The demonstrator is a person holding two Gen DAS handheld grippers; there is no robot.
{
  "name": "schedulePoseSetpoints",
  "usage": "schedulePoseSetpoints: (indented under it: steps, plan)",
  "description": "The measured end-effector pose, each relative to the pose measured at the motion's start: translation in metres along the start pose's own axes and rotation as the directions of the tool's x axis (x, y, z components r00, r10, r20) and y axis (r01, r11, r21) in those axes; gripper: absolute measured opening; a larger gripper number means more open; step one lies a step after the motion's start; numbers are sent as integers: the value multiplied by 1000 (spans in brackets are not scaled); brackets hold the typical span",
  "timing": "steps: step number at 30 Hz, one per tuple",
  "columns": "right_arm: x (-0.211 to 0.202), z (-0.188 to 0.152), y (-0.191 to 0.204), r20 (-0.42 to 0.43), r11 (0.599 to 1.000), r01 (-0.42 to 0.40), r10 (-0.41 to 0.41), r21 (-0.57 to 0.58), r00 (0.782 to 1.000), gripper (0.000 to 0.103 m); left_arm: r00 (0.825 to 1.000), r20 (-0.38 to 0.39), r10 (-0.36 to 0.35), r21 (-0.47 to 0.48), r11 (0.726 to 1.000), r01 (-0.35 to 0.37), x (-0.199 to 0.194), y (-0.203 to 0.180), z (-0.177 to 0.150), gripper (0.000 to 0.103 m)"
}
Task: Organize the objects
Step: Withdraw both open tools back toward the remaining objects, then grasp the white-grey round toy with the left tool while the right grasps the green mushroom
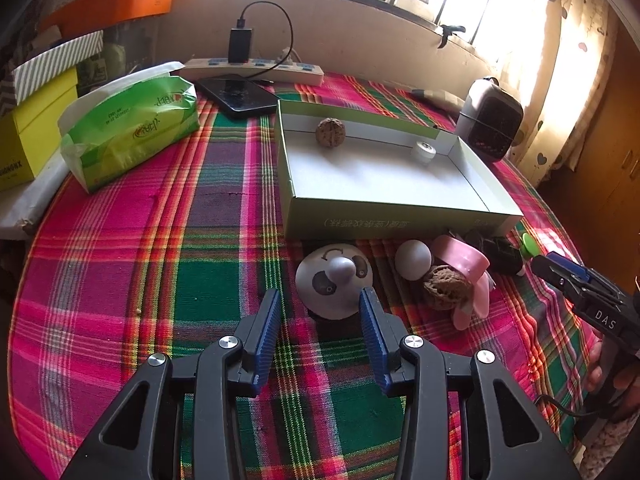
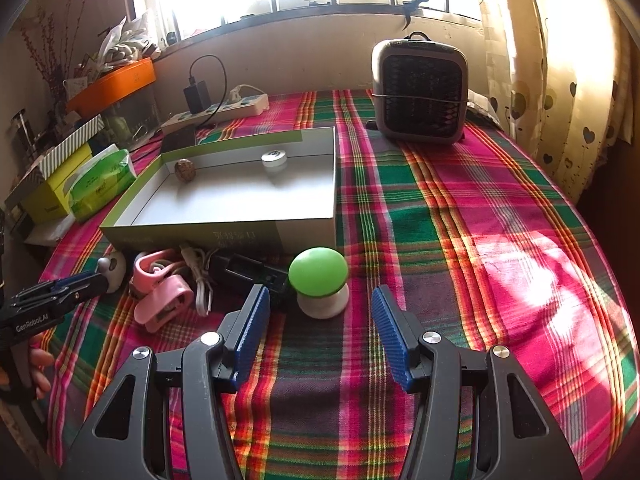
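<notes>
On the plaid cloth [image 1: 224, 208], left gripper [image 1: 320, 300] gapes before the panda toy [image 1: 334, 280]; right gripper [image 2: 318, 300] gapes, empty, before the green mushroom [image 2: 319, 276].

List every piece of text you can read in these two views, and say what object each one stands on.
"DAS": right gripper, on its body.
"GenRobot.AI": left gripper, on its body.
Green tissue pack: upside-down print, unreadable.
Open box: blurred print on its front wall.
Yellow box: partial letters, unclear.
</notes>
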State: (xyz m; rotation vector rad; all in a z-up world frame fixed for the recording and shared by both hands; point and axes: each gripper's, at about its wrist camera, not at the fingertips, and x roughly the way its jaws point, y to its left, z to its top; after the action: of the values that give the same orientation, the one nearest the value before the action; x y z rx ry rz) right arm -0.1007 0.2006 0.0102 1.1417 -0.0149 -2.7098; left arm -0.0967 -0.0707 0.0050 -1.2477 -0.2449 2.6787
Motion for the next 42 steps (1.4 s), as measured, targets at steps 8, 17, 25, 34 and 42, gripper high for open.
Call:
schedulePoseSetpoints:
  steps: [8,17,25,34,42]
  plan:
    - [10,4,-8,-19,999,20,-19,28,1000,55,1000,-1,-5,-1,1000,5,1,-1,1,39]
    - [18,13,-8,-26,999,20,-20,25,999,55,1000,-4,1,9,1000,-1,6,-3,5,39]
    - [18,15,-11,-20,999,34,-33,30,999,55,1000,-4,5,12,1000,-5,8,-4,8,40]
    - [21,15,-15,-36,998,52,-51,30,998,55,1000,-6,7,14,1000,-7,9,-4,9,40]
    - [24,15,-19,-52,998,30,-27,52,998,55,1000,-9,-4,23,1000,4,12,-10,9,40]
